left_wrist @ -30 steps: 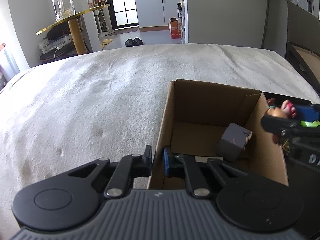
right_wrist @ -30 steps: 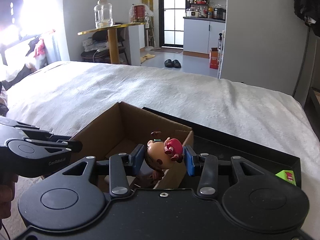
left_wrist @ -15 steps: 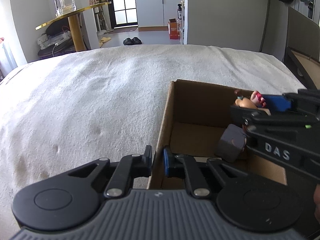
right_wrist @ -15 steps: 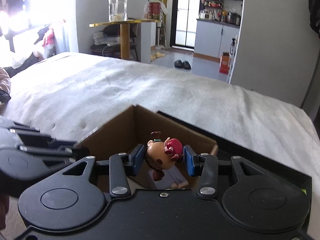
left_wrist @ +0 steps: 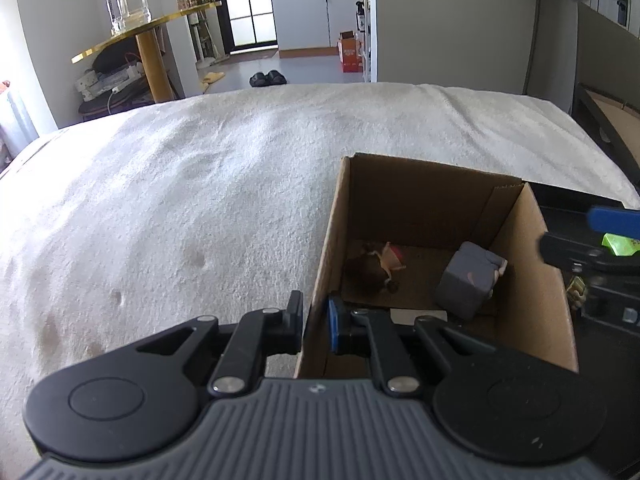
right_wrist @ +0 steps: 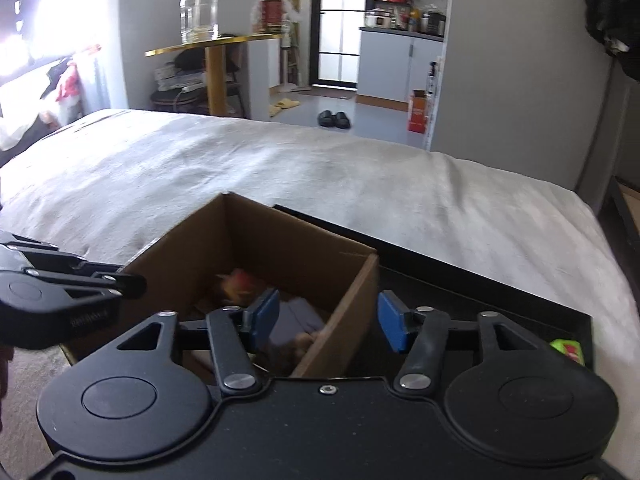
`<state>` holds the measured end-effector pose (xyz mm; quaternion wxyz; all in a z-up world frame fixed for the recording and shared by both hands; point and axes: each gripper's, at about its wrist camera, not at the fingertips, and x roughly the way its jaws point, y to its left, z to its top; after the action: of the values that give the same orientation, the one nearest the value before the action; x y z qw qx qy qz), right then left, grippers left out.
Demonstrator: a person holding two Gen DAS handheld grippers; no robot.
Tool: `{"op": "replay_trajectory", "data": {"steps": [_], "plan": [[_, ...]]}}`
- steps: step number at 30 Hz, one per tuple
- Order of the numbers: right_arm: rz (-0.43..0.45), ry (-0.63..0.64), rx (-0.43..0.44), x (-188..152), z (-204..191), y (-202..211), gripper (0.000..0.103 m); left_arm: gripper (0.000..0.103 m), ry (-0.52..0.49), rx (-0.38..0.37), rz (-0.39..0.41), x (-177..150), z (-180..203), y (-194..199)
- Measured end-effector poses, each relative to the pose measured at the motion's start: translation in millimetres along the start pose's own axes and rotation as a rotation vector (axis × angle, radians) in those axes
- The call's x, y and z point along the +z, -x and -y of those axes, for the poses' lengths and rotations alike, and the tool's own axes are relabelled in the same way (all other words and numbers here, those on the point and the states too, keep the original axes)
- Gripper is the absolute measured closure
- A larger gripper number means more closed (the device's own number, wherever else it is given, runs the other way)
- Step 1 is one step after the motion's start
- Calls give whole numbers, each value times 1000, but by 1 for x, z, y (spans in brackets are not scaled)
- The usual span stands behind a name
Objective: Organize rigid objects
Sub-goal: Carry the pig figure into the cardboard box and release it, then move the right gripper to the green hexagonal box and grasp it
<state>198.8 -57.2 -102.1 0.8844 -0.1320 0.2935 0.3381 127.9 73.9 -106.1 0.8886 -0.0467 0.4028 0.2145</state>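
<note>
**Figurine dropped in the box, green toy waiting**

White bedding is stretching away behind the work area, with a kitchen doorway and a gold side table showing beyond the far edge of the bed [left_wrist: 200,200]. Sitting at the near right of the bed is an open cardboard box [left_wrist: 532,280], and beside it on the right a black tray [right_wrist: 460,300] is lying flat.

Judging by the scene, the placing step is just finishing: the cartoon figurine [left_wrist: 376,264] is lying on the box floor at the left, apart from the grey cube [left_wrist: 466,280] leaning in the right corner. The right claw [right_wrist: 328,320] is hovering over the near right wall of the box, angled downward; its jaws have just been opening and are standing moderately wide with nothing gripped, only the box wall passing between them.

The left claw [left_wrist: 314,324] is pinching the near left wall of the box, jaws narrow on the cardboard, steadying it and pointing steeply down.

Next, the right claw probably needs to be swinging right toward the green toy [right_wrist: 568,350] on the tray, lining up its blue pads [right_wrist: 266,314] around it.
</note>
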Motion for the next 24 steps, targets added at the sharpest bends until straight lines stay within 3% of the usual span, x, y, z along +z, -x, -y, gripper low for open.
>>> {"op": "replay_trajectory", "data": {"steps": [4, 9, 14, 24], "plan": [[7, -29, -40, -7, 15, 10, 35, 85, -6, 1, -18, 3, 0, 0], [5, -48, -72, -13, 26, 14, 23, 53, -32, 32, -11, 6, 7, 4], [9, -60, -100, -17, 35, 19, 5, 31, -73, 61, 17, 10, 17, 11], [13, -73, -125, -25, 50, 23, 3, 30, -101, 36, 41, 17, 31, 17]]}}
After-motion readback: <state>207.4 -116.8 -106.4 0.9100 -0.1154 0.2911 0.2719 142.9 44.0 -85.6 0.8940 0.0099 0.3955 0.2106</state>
